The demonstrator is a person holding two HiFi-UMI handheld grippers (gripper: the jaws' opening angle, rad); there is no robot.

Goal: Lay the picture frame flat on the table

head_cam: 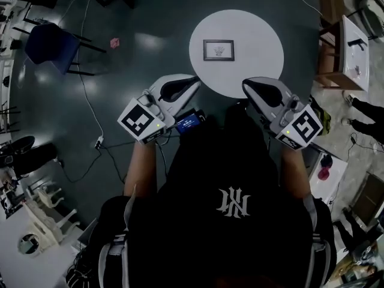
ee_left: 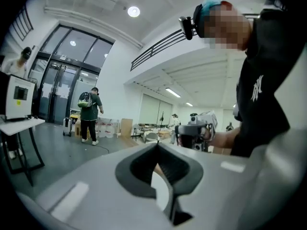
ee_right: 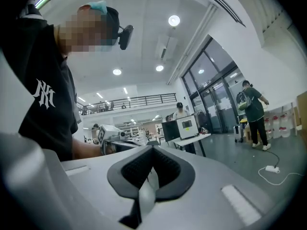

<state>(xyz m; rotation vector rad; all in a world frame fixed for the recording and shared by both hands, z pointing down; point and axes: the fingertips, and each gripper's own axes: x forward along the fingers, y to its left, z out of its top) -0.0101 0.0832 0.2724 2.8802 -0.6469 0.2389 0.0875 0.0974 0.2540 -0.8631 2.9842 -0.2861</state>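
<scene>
The dark-rimmed picture frame (head_cam: 218, 50) lies flat, face up, near the middle of the round white table (head_cam: 258, 35). Both grippers are held level in front of the person's chest, short of the table's near edge. The left gripper (head_cam: 194, 79) is shut with nothing in it, its tip pointing at the table's near-left rim. My right gripper (head_cam: 246, 83) is likewise shut and empty, just over the near rim. In the left gripper view the shut jaws (ee_left: 157, 147) face the hall and the right gripper (ee_left: 198, 127). The right gripper view shows its shut jaws (ee_right: 152, 150) and the left gripper (ee_right: 108, 135).
A blue chair (head_cam: 50, 44) stands on the dark floor at the far left. A white side table (head_cam: 353, 54) is at the right, with someone's legs (head_cam: 365, 111) close by. A cable with a power strip (head_cam: 98, 141) runs along the floor at the left. A person with a backpack (ee_left: 89, 115) stands by the glass doors.
</scene>
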